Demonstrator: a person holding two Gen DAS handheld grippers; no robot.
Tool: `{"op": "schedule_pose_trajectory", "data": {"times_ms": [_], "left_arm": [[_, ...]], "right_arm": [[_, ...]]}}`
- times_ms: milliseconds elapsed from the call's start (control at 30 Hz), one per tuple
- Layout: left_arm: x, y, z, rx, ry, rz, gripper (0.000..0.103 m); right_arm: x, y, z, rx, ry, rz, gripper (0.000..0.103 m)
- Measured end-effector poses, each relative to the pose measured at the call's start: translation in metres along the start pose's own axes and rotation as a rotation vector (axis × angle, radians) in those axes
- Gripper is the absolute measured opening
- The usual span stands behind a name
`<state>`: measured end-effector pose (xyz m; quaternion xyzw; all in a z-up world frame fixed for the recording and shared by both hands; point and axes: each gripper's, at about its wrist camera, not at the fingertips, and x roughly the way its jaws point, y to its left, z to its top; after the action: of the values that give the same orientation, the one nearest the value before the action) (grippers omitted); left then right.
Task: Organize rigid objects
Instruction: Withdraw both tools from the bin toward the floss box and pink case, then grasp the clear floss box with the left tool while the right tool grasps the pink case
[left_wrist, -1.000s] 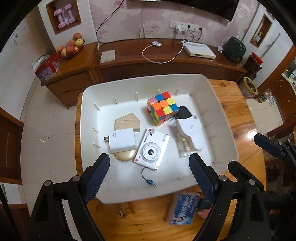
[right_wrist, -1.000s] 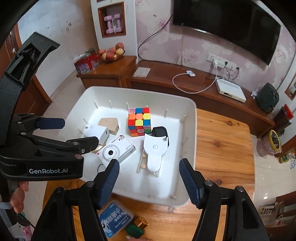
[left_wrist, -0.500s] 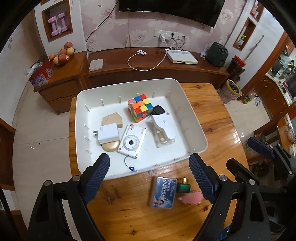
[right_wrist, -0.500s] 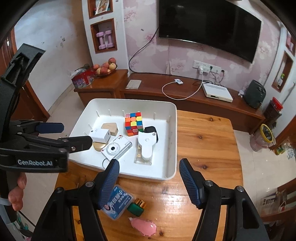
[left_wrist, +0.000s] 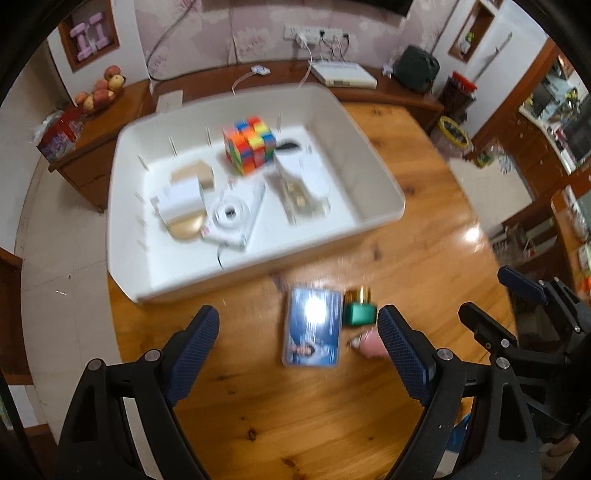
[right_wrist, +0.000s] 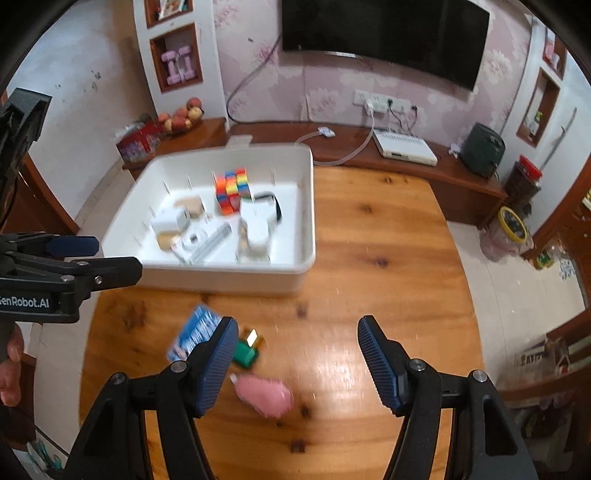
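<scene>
Before me, pink flowered wallpaper (right_wrist: 332, 85) carries a dark television (right_wrist: 384, 33). Below it a long brown wooden cabinet (right_wrist: 406, 166) runs along the wall, with a white box (right_wrist: 404, 147) and a bowl of fruit (right_wrist: 181, 117) on top. A wall niche (right_wrist: 177, 61) holds pink dumbbells. The floor (right_wrist: 517, 295) is pale tile, and the wooden surface (right_wrist: 369, 258) glares with light.

Table (right_wrist: 369, 236) – glossy varnished wood; tray (left_wrist: 373, 173) – smooth white plastic.
</scene>
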<state>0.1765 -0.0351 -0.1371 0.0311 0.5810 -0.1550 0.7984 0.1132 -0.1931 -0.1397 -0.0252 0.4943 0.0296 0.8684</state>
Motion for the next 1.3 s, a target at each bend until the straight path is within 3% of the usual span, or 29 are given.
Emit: {"op": "schedule_pose_trajectory", "data": {"times_ms": [233,467,1000,1300], "left_arm": [[0.056,-0.010,-0.038,0.004,0.130,0.007,0.089],[0.089,-0.011,-0.047,-0.045,0.191,0.012,0.089],[0.125,-0.010,-0.035,-0.075,0.233,0.040,0.089],[0.131,-0.012,-0.026,-0.036,0.209,0.104,0.089]], "right_arm": [[0.028,0.001,-0.053,-0.010,0.097,-0.007,0.068],[0.055,0.008,-0.084,-0.053,0.181,0.015,0.068],[0.101,0.018,-0.095,-0.175,0.245,0.078,0.069],[0.115,0.024,-0.086,-0.217,0.234,0.101,0.070]]}}
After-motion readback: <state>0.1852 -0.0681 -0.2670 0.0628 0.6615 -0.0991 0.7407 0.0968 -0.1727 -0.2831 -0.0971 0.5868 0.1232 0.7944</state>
